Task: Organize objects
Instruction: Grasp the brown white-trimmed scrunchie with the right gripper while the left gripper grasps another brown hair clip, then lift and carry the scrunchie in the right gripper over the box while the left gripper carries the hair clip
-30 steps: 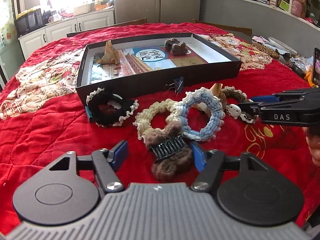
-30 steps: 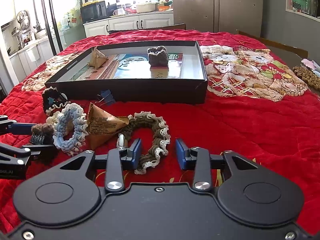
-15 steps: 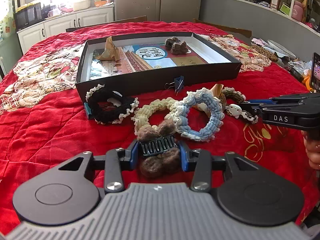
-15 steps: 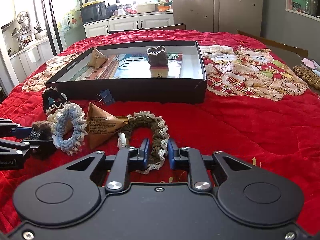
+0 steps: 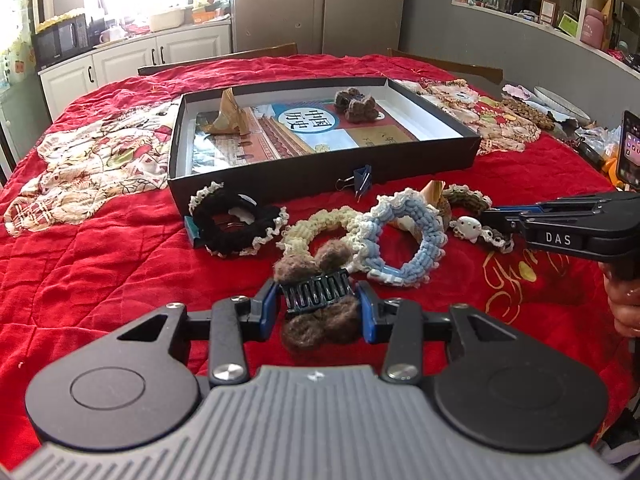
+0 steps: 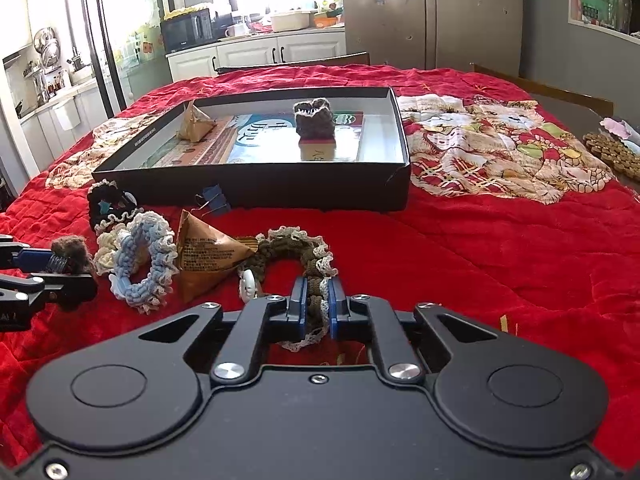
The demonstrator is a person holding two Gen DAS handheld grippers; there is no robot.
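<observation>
"DAS" – right hand-held gripper (image 5: 494, 219)

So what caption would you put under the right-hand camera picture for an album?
Right gripper shut on a brown lace-edged scrunchie on the red quilt, black box beyond.

Red quilt (image 5: 100, 272), black box (image 5: 320, 168)

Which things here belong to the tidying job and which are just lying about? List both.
Job: brown fuzzy hair claw in left gripper; olive scrunchie in right gripper; blue scrunchie; black scrunchie; black box.
Lying about: phone; microwave; patterned cloth.
</observation>
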